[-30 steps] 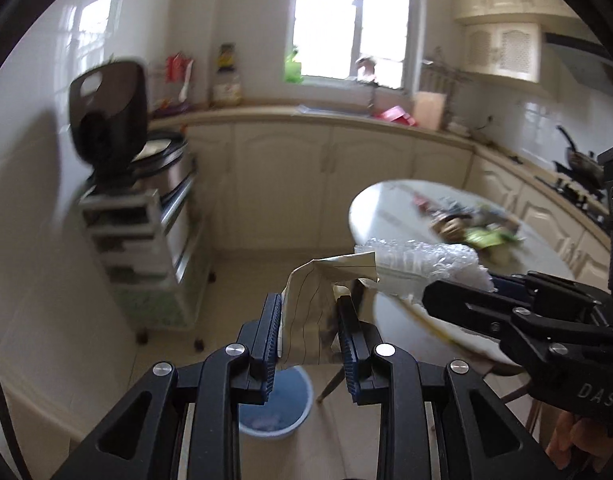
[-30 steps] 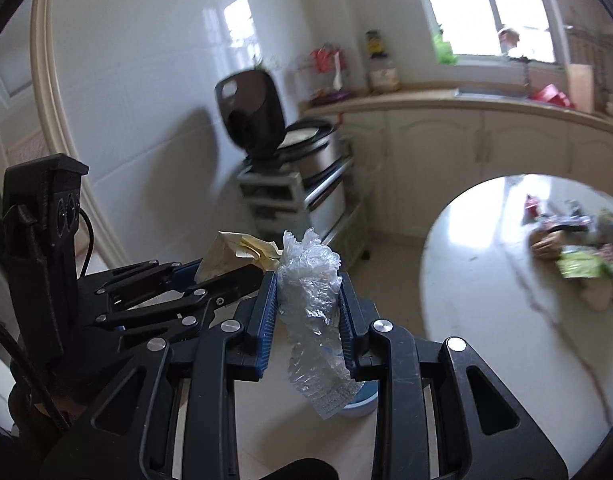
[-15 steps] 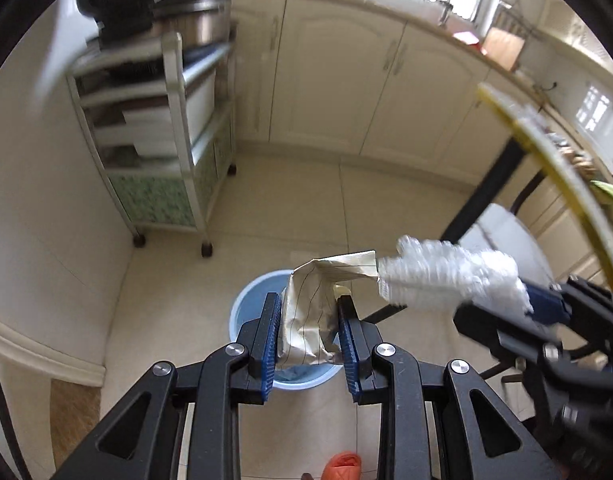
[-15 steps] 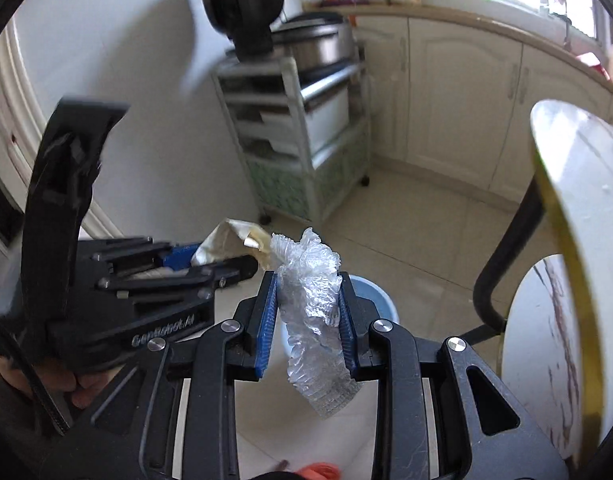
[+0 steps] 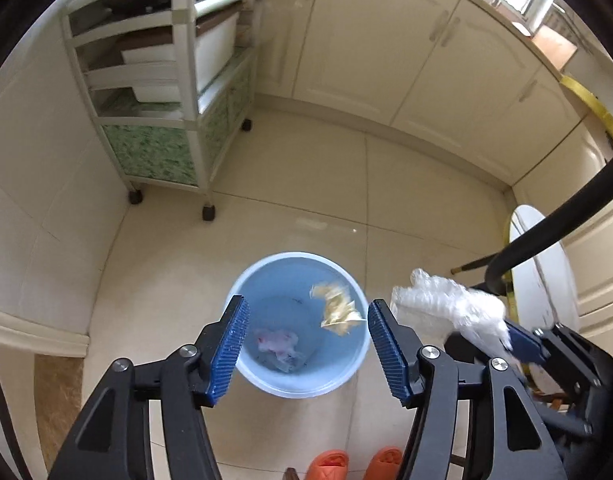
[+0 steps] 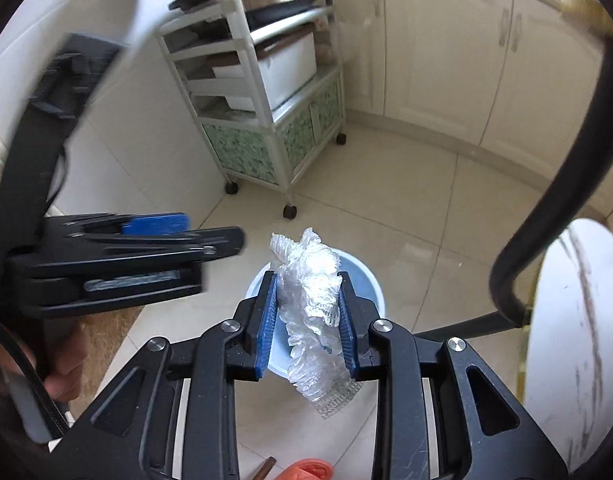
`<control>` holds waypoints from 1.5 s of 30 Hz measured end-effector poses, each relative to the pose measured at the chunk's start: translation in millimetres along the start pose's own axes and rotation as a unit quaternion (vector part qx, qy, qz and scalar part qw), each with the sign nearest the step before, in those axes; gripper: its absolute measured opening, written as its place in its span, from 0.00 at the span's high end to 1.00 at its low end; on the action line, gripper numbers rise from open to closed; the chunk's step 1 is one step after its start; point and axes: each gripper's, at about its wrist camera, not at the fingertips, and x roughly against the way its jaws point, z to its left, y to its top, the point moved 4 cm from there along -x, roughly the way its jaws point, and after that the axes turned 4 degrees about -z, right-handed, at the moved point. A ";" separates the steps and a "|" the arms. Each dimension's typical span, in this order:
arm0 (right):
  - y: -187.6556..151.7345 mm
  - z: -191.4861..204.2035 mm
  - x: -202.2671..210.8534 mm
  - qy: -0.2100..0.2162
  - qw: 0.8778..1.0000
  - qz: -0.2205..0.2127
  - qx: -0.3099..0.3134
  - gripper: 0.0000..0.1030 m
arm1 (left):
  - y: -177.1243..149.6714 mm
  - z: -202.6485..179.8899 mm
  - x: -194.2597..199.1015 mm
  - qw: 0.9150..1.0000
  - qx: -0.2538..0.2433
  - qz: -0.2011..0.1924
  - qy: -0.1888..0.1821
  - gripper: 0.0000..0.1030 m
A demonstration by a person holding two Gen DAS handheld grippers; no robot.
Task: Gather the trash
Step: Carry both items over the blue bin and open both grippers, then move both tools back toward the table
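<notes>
A blue trash bin (image 5: 348, 376) stands on the floor right below my left gripper (image 5: 306, 326), which is open and empty. A crumpled yellowish paper (image 5: 338, 309) is falling into the bin, blurred. Pinkish trash (image 5: 276, 342) lies at the bin's bottom. My right gripper (image 6: 307, 312) is shut on a crumpled clear plastic wrap (image 6: 310, 300) above the bin (image 6: 368, 280). The wrap also shows in the left wrist view (image 5: 446, 308), to the right of the bin. The left gripper shows in the right wrist view (image 6: 146, 252), at the left.
A white wheeled shelf cart (image 5: 174, 92) stands at the back left by the wall. Cream cabinets (image 5: 406, 48) run along the back. A black chair frame (image 5: 554, 236) and a white round seat (image 6: 574, 320) are at the right. Orange slippers (image 5: 354, 464) lie near me.
Both grippers tilted down over the bin. My left gripper opened and let go of the paper, which now drops into the bin. The right gripper still holds the plastic wrap.
</notes>
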 end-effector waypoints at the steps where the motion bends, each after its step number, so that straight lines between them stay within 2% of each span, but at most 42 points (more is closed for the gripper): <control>1: 0.9 -0.1 -4.1 0.003 1.000 0.001 -0.001 0.74 | -3.4 4.0 3.4 1.000 0.000 -0.004 0.010 0.43; 5: 6.7 1.8 -15.0 0.011 1.000 0.001 -0.007 0.72 | -14.8 0.5 26.9 0.999 0.013 -0.031 0.042 0.43; 7: 12.1 3.6 -17.4 0.010 1.000 -0.006 -0.011 0.70 | -26.6 3.2 46.0 0.998 0.019 -0.045 0.048 0.37; 10: 19.5 10.2 -9.3 0.016 1.000 -0.021 -0.011 0.49 | -36.3 7.6 77.7 0.996 0.020 -0.063 0.056 0.33; 12: 23.9 16.6 1.7 0.006 0.999 -0.034 -0.009 0.28 | -45.3 9.2 97.7 0.995 0.024 -0.075 0.058 0.33; 14: 27.6 23.1 18.2 0.004 0.999 -0.053 -0.004 0.21 | -52.3 7.4 123.0 0.993 0.033 -0.094 0.060 0.33; 17: 34.6 32.1 55.2 0.010 0.997 -0.078 -0.011 0.20 | -56.7 -2.3 166.5 0.989 0.039 -0.133 0.057 0.33; 19: 40.4 38.6 89.0 0.016 0.994 -0.107 -0.018 0.14 | -64.7 -9.8 203.3 0.984 0.036 -0.168 0.049 0.29; 20: 41.9 42.2 113.4 0.018 0.992 -0.123 -0.020 0.08 | -66.1 -15.2 219.1 0.981 0.033 -0.184 0.046 0.28; 22: 43.1 42.2 149.8 0.005 0.989 -0.144 -0.026 0.08 | -71.3 -27.8 255.3 0.974 0.023 -0.222 0.034 0.22; 27: 34.5 30.3 251.0 0.010 0.977 -0.210 -0.041 0.06 | -87.5 -71.8 339.3 0.951 -0.008 -0.310 0.004 0.09; 29: 26.5 19.2 287.7 -0.007 0.971 -0.234 -0.044 0.00 | -96.1 -92.8 361.0 0.943 -0.025 -0.331 -0.004 0.05; 32: 12.1 -9.9 337.8 -0.036 0.961 -0.268 -0.061 0.00 | -110.9 -131.9 385.4 0.934 -0.058 -0.353 -0.015 0.01; 34: -1.2 -34.2 372.7 -0.061 0.952 -0.291 -0.072 0.00 | -121.1 -159.4 394.9 0.930 -0.081 -0.358 -0.030 0.01; 39: -29.3 -89.9 438.8 -0.135 0.934 -0.321 -0.081 0.00 | -137.3 -227.8 387.6 0.927 -0.135 -0.344 -0.063 0.01; 42: -38.4 -128.0 467.1 -0.185 0.927 -0.316 -0.083 0.00 | -126.4 -265.1 374.7 0.926 -0.164 -0.332 -0.079 0.01; 45: -51.3 -164.3 486.7 -0.217 0.921 -0.309 -0.093 0.00 | -116.1 -312.6 359.2 0.923 -0.203 -0.310 -0.100 0.01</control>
